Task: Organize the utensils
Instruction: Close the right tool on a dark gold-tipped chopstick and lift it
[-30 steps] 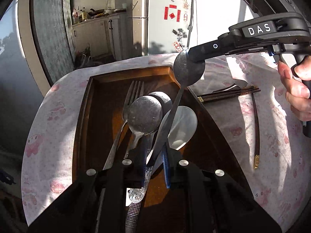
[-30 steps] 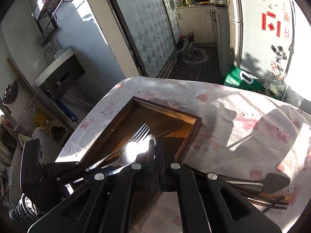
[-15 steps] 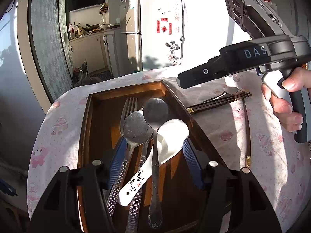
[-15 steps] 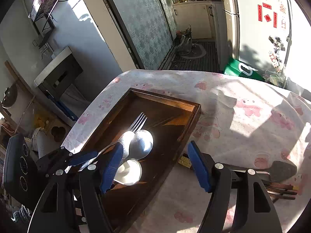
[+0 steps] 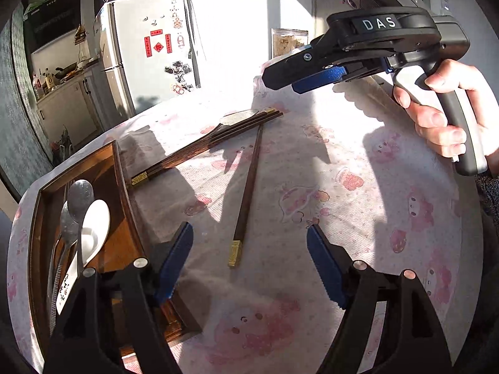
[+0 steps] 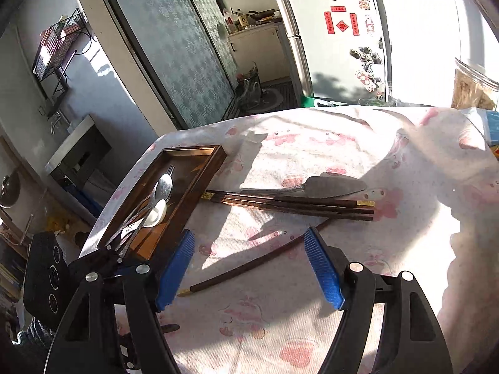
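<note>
A second ago both tongs were shut on a spoon over the tray (image 5: 123, 184). Now that spoon (image 5: 79, 196) lies in the tray with the white spoon (image 5: 93, 227) and the fork (image 6: 170, 168), so that job looks done.

The left tongs (image 5: 249, 261) have swung away from the tray. They are wide open and hold nothing. A lone chopstick (image 5: 246, 199) lies on the cloth (image 5: 358, 218) right between the blue pads (image 5: 174, 261), pointing to 12 o'clock. The tray is at 9 o'clock from it.

The right tongs (image 6: 251, 268) are wide open too, with nothing in them. They have pulled back from the tray and hang above the cloth. The same chopstick runs under them in the right view.

Still out on the cloth are the bunch of chopsticks (image 6: 290, 204) and the flat server (image 6: 330, 187), at 12 o'clock from the right tongs. The bunch's near end almost touches the tray side.

I think the lone chopstick is next to go in.
</note>
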The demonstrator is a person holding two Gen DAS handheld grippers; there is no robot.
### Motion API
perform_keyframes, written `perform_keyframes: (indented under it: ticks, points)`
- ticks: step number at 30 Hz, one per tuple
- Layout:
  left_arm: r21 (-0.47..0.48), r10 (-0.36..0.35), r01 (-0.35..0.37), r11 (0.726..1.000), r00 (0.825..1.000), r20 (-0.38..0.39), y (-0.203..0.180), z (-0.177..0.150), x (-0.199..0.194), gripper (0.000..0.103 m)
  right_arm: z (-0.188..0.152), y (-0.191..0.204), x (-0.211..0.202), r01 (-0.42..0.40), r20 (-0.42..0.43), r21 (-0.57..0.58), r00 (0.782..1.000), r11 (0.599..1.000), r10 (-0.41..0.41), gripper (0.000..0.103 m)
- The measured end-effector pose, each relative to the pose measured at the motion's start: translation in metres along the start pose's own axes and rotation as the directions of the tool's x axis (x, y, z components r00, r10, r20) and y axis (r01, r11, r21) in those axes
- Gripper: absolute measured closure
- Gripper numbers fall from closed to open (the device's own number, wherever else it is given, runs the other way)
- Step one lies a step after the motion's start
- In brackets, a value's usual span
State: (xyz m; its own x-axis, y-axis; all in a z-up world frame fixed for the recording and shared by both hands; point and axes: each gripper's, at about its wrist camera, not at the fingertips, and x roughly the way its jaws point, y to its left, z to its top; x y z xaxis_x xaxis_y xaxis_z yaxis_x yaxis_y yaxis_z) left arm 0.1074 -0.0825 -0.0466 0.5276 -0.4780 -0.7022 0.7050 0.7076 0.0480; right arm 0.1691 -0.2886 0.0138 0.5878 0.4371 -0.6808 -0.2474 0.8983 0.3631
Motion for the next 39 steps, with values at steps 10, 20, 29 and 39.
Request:
perform_keyframes:
  ticks: [10, 20, 29, 39]
  points:
    - [-0.044, 0.051, -0.057, 0.997, 0.992, -0.112, 0.004, 0.001, 0.030, 0.041, -0.030, -0.029, -0.005, -0.008, -0.018, 0.049, 1.000, 0.999, 0.009, 0.029]
    - [-0.092, -0.028, 0.015, 0.996, 0.991, -0.134, 0.000, 0.000, 0.026, 0.096, -0.039, -0.031, 0.002, -0.054, -0.027, 0.117, 0.998, 0.992, 0.058, 0.029]
    - [-0.122, -0.064, 0.057, 0.991, 0.997, -0.053, -0.013, 0.011, -0.014, 0.096, -0.045, -0.040, 0.028, -0.168, -0.042, 0.324, 0.981, 0.931, 0.192, 0.029]
    - [-0.112, -0.106, 0.104, 0.988, 0.994, -0.013, -0.024, 0.001, -0.047, 0.096, -0.050, -0.015, 0.053, -0.108, -0.097, 0.353, 0.984, 0.929, 0.151, 0.078]
